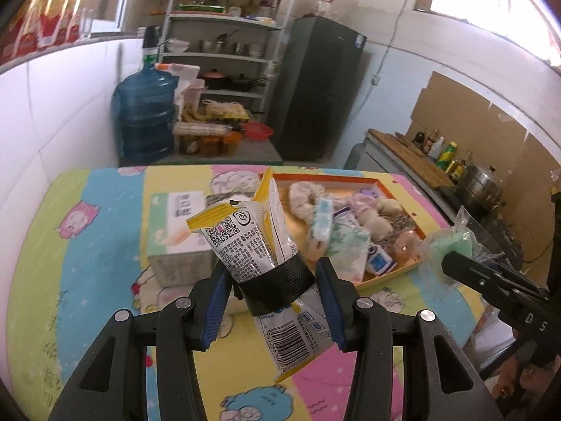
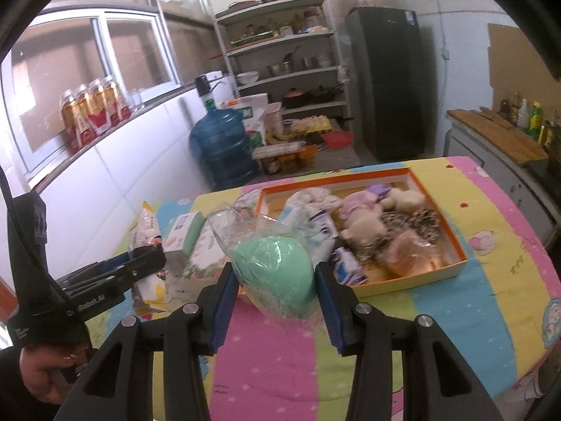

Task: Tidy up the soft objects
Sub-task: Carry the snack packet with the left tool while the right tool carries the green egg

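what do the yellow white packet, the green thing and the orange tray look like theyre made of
Yellow white packet: glossy printed plastic film, creased, barcode on it.
Green thing: matte mint, probably foam or sponge, inside crinkly clear plastic wrap.
Orange tray: likely cardboard, thin flat walls with matte print.

- Snack packet (image 1: 245, 242): glossy printed plastic film, crinkled, yellow and white; a matt black textured band wraps its middle.
- Green sponge (image 2: 277, 273): matt, smooth foam look, inside a clear, shiny, wrinkled plastic wrapper.
- Left gripper (image 1: 271, 282), right gripper (image 2: 275, 293): matt black hard plastic arms, bright metal rivets, blue ridged pads.
- Tablecloth (image 1: 105, 245): soft matt cloth, pastel cartoon print.
- Tray (image 2: 452, 231): smooth orange card or plastic; cannot tell which.
- Tissue box (image 1: 175, 231): matt printed cardboard.
- Water jug (image 2: 224, 147), centre left: translucent blue plastic, glossy.
- Fridge (image 1: 319, 91): dark, smooth, slightly reflective.
- Pot (image 1: 480, 182), right edge: polished metal.
- Wall tiles (image 2: 115, 175): white, glossy.
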